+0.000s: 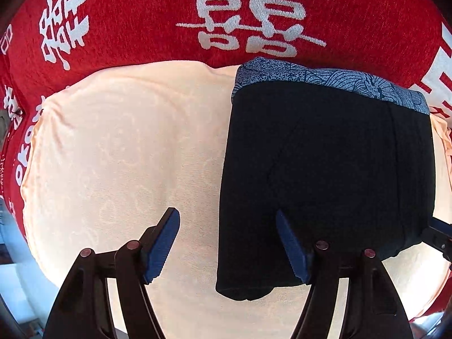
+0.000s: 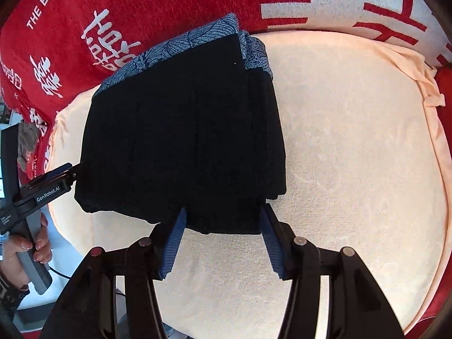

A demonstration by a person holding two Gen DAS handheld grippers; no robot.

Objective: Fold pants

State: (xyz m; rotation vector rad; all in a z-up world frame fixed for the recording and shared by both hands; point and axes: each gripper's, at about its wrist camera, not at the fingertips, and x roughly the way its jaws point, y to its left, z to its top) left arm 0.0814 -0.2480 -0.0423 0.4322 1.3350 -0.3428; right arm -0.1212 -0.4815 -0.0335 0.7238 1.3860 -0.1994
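Black pants (image 1: 325, 175), folded into a compact rectangular bundle, lie flat on a peach-coloured towel (image 1: 118, 147) spread over a red blanket (image 1: 135, 8) printed with white Chinese characters. A blue patterned fabric band (image 1: 325, 76) shows along the bundle's far edge, the side nearest the blanket. The left gripper (image 1: 226, 243) hangs at the pants' near left corner, its blue-padded tongs spread wide apart and gripping nothing, one finger over bare towel and the other in front of the black cloth. The right gripper (image 2: 221, 240) sits at the pants' near edge with its tongs likewise apart, the hem of the bundle lying between the two pads. In the right wrist view the left hand (image 2: 26, 247) shows beside the pants, holding its tool's handle.
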